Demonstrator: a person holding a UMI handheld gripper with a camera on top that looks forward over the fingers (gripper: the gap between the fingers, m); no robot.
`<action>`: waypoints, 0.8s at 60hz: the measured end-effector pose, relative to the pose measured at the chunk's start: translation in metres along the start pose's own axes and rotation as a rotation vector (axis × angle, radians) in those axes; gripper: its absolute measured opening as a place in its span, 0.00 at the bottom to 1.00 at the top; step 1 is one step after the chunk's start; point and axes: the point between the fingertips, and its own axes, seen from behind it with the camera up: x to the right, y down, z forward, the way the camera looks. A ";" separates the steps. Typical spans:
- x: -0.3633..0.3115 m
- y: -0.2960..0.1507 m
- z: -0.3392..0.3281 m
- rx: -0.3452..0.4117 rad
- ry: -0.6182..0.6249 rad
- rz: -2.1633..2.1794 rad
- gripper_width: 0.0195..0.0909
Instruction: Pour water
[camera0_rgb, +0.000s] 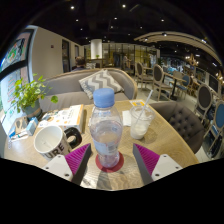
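Left to right we've got a mug (50, 140) on the table (170, 142); then the water bottle (105, 130) standing between our gripper's (108, 160) spread fingers, gaps either side; a glass (141, 121) sits further right.

Nothing readable is showing up here: the water bottle (106, 128) is turning a label too small to make out, and the printed sheet (66, 117) behind the mug (52, 140) is staying illegible.

bottle (106, 125) blocks path ahead of gripper (108, 162); mug (52, 140) left, glass (140, 122) right narrow passage.
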 end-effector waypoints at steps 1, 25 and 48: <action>0.001 0.001 -0.006 -0.008 0.008 0.000 0.92; -0.040 0.017 -0.220 -0.106 0.039 -0.065 0.92; -0.081 0.037 -0.307 -0.093 0.028 -0.057 0.92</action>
